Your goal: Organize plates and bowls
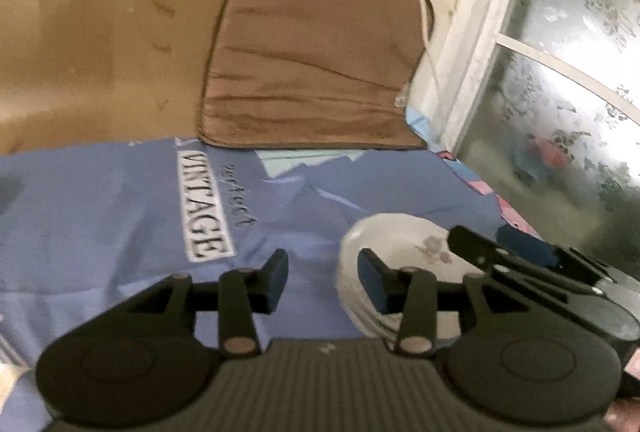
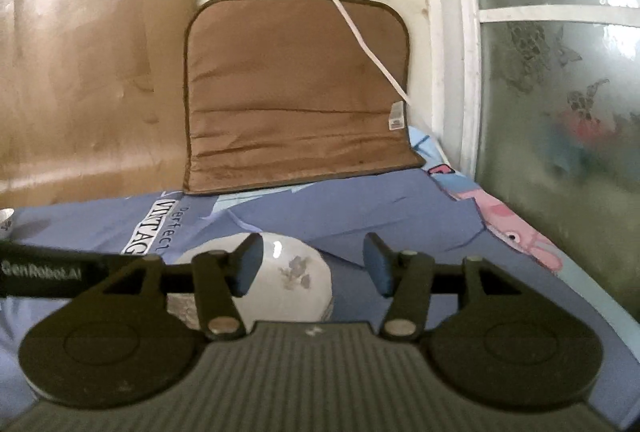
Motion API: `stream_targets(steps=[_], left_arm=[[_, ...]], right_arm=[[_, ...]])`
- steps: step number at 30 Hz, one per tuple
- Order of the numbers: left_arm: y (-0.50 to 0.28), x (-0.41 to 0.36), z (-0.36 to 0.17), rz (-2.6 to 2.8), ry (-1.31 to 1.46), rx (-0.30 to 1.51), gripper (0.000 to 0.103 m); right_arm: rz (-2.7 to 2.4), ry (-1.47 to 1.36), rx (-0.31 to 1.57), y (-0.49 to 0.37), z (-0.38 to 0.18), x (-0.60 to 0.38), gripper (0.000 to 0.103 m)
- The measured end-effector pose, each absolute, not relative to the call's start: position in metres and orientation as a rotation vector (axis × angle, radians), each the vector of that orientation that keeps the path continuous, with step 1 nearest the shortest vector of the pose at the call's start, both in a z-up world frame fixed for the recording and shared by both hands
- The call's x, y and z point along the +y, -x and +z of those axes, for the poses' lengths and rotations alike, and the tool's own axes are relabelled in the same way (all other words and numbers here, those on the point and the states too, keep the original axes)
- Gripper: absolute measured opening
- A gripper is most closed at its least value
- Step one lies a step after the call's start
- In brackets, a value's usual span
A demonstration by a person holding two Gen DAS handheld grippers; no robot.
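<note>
The stack of white plates [image 1: 384,260], marked with a faint floral print, is being carried by the blue sheet [image 1: 100,216], toward its right edge, where the frosted window [image 1: 560,72] is running alongside. In the left wrist view several rims are being shown one under another at the stack's near side, so more than one piece is judged to be lying there; whether any is a bowl cannot be told. The stack is round, so no long axis is being offered; what counts is the side from which each tool is facing it.

From the left gripper [image 1: 323,282] the stack is lying ahead and to the right, its rim being overlapped by the right finger while the left finger is hanging over bare sheet. From the right gripper [image 2: 313,264] the same stack [image 2: 288,284] is lying ahead and to the left, with the left finger being seen across it. Both pairs of fingers are being held apart, with nothing clamped between them. The stack is thus being flanked by the two tools, neither arm being clearly the nearer.

Beyond, at the sheet's far edge, a brown cushion [image 2: 296,92] is being propped against the wall.
</note>
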State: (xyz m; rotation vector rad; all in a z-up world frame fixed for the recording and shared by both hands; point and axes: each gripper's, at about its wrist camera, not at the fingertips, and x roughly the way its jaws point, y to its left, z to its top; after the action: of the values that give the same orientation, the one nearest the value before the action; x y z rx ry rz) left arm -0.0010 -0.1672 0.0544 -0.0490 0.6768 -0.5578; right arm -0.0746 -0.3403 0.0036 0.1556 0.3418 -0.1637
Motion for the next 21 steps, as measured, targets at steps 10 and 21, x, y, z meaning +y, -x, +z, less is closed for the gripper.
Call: stream_targets(steps=[10, 21], left_arm=[[0.006, -0.098, 0.041, -0.349, -0.02, 0.676, 0.043], [0.01, 0.002, 0.024, -0.083, -0.054, 0.691, 0.045]], right_arm=[[-0.016, -0.156, 0.344, 0.073, 0.016, -0.291, 0.058], [0.259, -0.171, 0.532, 0.035, 0.004, -0.2, 0.058]])
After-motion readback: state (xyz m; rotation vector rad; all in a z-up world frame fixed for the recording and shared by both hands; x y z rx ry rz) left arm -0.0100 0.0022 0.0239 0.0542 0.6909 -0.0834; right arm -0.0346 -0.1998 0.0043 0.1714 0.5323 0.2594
